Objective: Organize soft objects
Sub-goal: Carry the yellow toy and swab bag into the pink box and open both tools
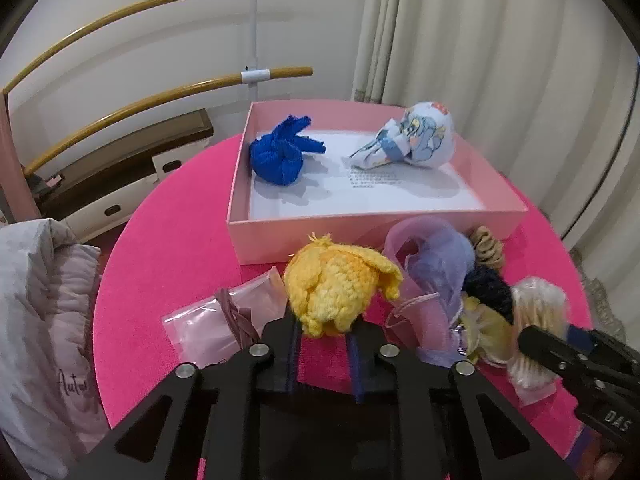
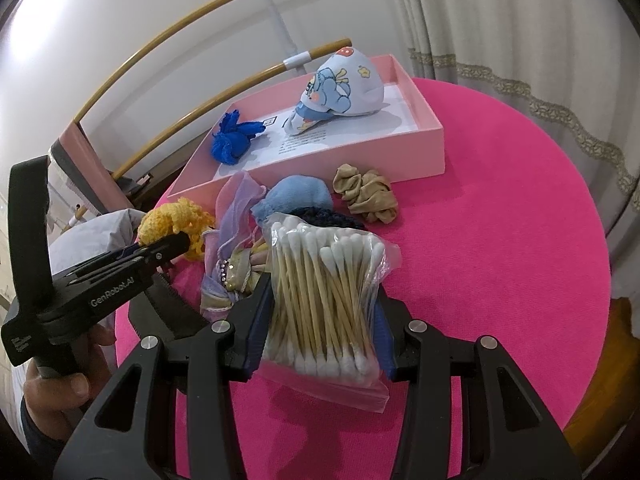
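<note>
On the far left of the left wrist view I note a grey quilted garment (image 1: 44, 320) off the edge of the round pink table (image 1: 172, 240). Next lies a clear plastic bag (image 1: 216, 320) flat on the table. My left gripper (image 1: 324, 330) has its fingers clamped on the lower edge of the yellow crocheted piece (image 1: 340, 284), which sits just in front of the pink box (image 1: 360, 228). Inside the box, the blue knit bundle (image 1: 280, 152) is at the left and the cartoon-print cloth ball (image 1: 424, 136) at the right, well apart. To the right of the yellow piece I see a purple sheer pouch (image 1: 436, 260), then a dark blue knit item (image 1: 488, 288) and a tan scrunchie (image 2: 366, 192) beside the box wall. Furthest right, my right gripper (image 2: 320, 320) has its fingers pressed on both sides of a bag of cotton swabs (image 2: 328, 300), held above the table.
</note>
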